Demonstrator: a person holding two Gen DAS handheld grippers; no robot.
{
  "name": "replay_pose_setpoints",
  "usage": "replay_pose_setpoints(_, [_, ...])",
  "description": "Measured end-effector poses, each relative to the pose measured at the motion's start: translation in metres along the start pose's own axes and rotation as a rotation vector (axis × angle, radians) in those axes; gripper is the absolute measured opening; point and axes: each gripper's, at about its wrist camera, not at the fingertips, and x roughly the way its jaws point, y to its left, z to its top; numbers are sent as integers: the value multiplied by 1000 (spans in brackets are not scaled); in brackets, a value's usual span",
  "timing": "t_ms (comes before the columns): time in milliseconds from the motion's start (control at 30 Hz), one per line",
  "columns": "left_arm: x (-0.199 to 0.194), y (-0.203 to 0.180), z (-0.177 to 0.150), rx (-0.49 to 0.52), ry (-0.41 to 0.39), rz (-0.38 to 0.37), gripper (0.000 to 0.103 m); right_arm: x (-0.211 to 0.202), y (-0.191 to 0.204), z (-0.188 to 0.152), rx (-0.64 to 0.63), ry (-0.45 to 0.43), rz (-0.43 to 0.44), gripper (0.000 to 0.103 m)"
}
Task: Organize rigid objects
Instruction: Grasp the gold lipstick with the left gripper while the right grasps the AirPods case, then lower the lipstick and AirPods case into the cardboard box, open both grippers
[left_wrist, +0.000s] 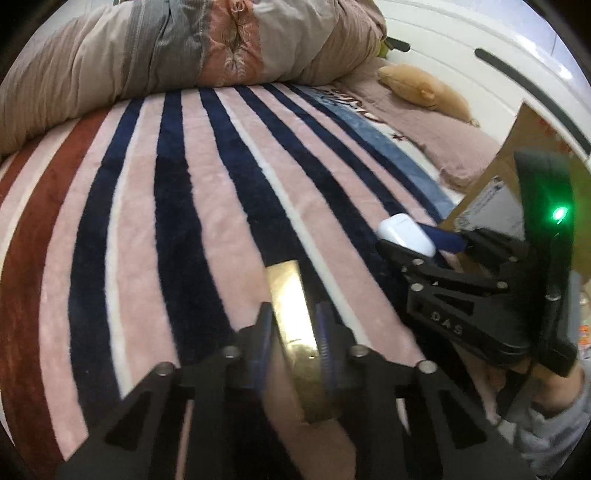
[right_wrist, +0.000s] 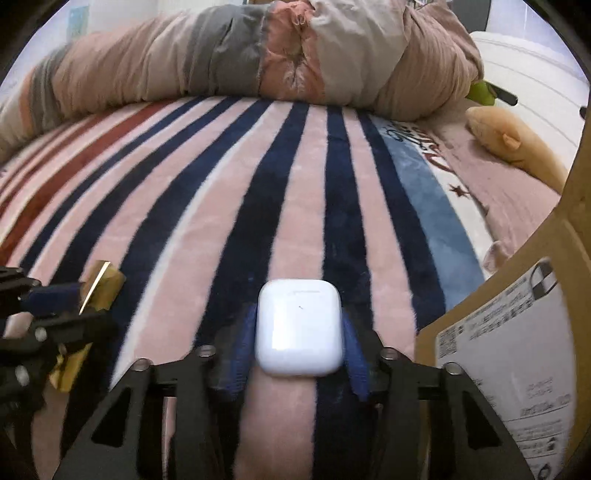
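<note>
My left gripper (left_wrist: 293, 325) is shut on a shiny gold bar-shaped object (left_wrist: 291, 310) and holds it above the striped blanket (left_wrist: 166, 203). The gold object (right_wrist: 101, 286) also shows at the left of the right wrist view, in the left gripper (right_wrist: 70, 295). My right gripper (right_wrist: 299, 332) is shut on a white earbud case (right_wrist: 299, 326) between its blue pads. In the left wrist view the right gripper (left_wrist: 424, 240) holds the case (left_wrist: 406, 234) beside a cardboard box (left_wrist: 491, 192).
A cardboard box with a white label (right_wrist: 517, 332) stands at the right. A rolled quilt (right_wrist: 258, 62) lies across the far side of the bed. A tan plush toy (right_wrist: 517, 144) lies at the far right by a white wall.
</note>
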Motion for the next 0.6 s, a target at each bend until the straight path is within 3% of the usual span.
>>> replay_pose_setpoints(100, [-17,0,-4,52,-7,73,15,-11,6,-6,2,-20,90,39])
replay_pose_setpoints(200, [-43,7,-5,31,-35,52,15,-33,14,-10,-15,-45,154,39])
replay_pose_setpoints(300, [-73,3,0,47,-72,104,15,-67,29,-7,-60,-91,217,39])
replay_pose_setpoints(433, [-120,-17,10,75,-130,123,15,-134,38,-5,-89,-211,280,39])
replay_pose_setpoints(600, [-164,-73,30,159,-193,106,15,-203,9,-9,-51,-347,338,39])
